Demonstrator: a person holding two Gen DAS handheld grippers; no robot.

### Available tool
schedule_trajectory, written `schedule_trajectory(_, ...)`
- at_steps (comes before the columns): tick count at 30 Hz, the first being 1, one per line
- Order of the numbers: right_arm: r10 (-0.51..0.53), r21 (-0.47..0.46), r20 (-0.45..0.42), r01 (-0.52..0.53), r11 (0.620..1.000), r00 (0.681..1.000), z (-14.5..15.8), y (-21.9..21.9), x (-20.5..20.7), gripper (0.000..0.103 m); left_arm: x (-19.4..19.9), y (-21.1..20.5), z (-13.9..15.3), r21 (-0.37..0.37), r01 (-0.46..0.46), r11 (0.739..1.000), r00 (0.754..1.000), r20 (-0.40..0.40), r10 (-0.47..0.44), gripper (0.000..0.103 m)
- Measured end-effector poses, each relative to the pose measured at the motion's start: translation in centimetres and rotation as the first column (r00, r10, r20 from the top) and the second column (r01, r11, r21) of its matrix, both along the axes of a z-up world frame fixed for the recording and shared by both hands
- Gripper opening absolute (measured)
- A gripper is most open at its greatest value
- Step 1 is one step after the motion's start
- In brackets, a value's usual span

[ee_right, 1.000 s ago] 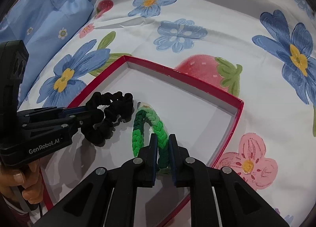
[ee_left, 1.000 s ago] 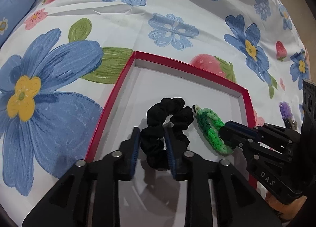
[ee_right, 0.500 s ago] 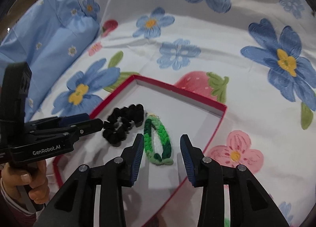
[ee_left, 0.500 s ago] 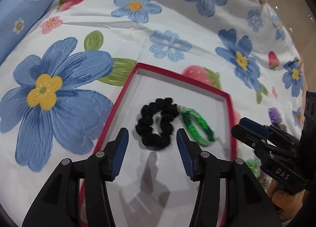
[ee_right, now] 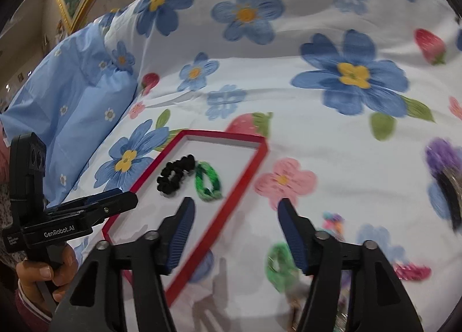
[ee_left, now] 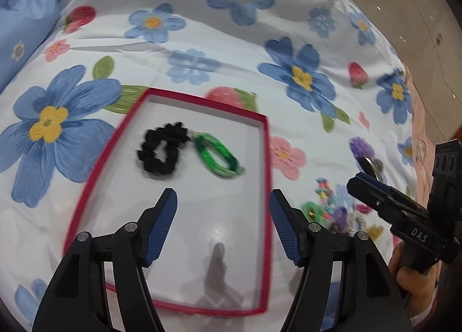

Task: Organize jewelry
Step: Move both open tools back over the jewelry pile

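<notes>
A red-rimmed white tray [ee_left: 267,158] [ee_right: 245,170] lies on the flowered bedspread. In it rest a black scrunchie [ee_left: 161,150] [ee_right: 173,174] and a green braided band [ee_left: 218,154] [ee_right: 206,181], side by side. My left gripper [ee_left: 222,202] hovers above the tray's near half, its jaws opening with nothing between them. My right gripper [ee_right: 235,212] hangs over the tray's right rim, jaws also opening and empty. A pile of loose jewelry [ee_left: 335,210] [ee_right: 332,268] lies right of the tray: green, purple and pink pieces.
A light blue pillow [ee_right: 72,106] lies at the left. A purple pom-pom piece [ee_right: 444,158] sits at the far right. A hand [ee_right: 43,274] holds the left gripper's handle. The floor [ee_left: 418,14] shows beyond the bed's right edge.
Both grippers let go of the scrunchie and the green band, opened, and pulled back and up. The two pieces now lie loose in the tray.
</notes>
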State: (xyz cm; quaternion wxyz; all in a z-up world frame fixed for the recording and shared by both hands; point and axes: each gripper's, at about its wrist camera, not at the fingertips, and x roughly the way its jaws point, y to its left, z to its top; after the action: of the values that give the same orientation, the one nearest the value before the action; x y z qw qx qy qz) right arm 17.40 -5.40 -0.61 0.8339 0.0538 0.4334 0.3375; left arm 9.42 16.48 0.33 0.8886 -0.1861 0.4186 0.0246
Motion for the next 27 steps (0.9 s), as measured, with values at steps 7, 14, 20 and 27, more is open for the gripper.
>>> schedule_trajectory(7, -0.103, -0.008, 0.011, 0.103, 0.995, 0.995, 0.4, -6.1, -1.7, 0.064, -0.6, -3.6, 0.4, 0.001, 0.083, 0.997, 0.997, 0.001, -0.083, 0.067)
schedule_trajectory(14, -0.167, -0.016, 0.012, 0.167, 0.986, 0.986, 0.4, -9.7, -3.1, 0.064, -0.8, -6.2, 0.5, -0.002, 0.126, 0.992, 0.992, -0.003, -0.126, 0.068)
schedule_trajectory(20, -0.218, -0.022, 0.008, 0.218, 0.976, 0.976, 0.0, -12.4, -4.3, 0.064, -0.9, -8.6, 0.1, 0.007, 0.173, 0.985, 0.985, -0.017, -0.172, 0.068)
schedule_trajectory(27, -0.264, -0.07, 0.02, 0.265, 0.962, 0.964, -0.8, -15.3, -5.7, 0.064, -0.4, -10.9, -1.2, 0.015, 0.218, 0.976, 0.975, -0.045, -0.217, 0.068)
